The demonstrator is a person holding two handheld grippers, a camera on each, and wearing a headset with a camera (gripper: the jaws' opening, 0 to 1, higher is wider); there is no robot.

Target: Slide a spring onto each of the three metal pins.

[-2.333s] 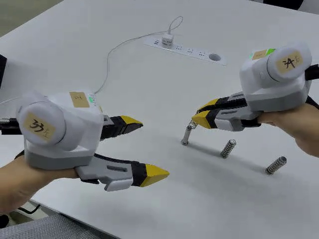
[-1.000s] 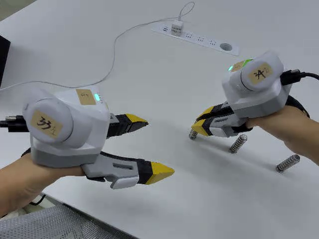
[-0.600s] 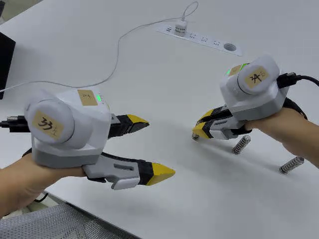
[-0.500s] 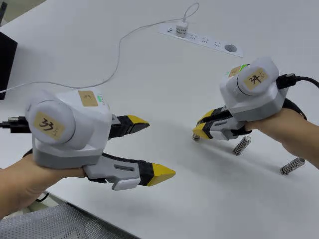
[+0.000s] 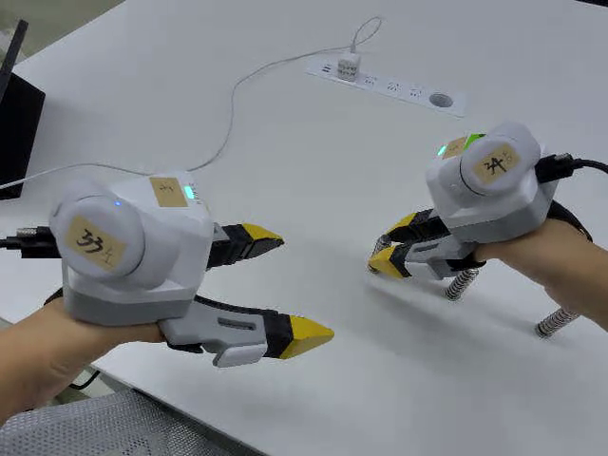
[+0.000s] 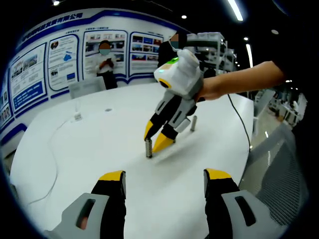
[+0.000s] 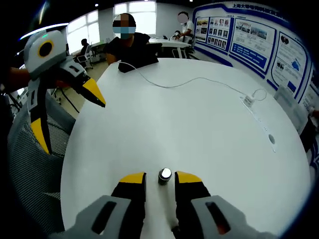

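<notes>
Table point(image 5: 285, 142), white and broad, carries everything. Over its near edge, toward the left, hovers the left gripper point(image 5: 290, 285), jaws wide apart with nothing between them (its own view has the yellow tips well spread above bare tabletop). Toward the right edge the right gripper point(image 5: 389, 249) is nosed down at the first pin point(image 7: 165, 174). Its jaws are drawn close with the pin's round head between the tips, but whether they press on it I cannot tell. Near the far edge lies a power strip point(image 5: 389, 84) with a white charger point(image 5: 349, 66) plugged in, and a thin cable point(image 5: 228, 133) runs from it toward the left edge. The first pin stands on the table with a spring point(image 6: 148, 149) coiled round its shaft, just beside the right gripper's tips in the left gripper view. Nearer the right edge stand two more, each wound with a spring. The second pin point(image 5: 462, 282) is just behind the right gripper. The third pin point(image 5: 554, 323) is apart from it, partly hidden by the person's hand point(image 5: 551, 252).
</notes>
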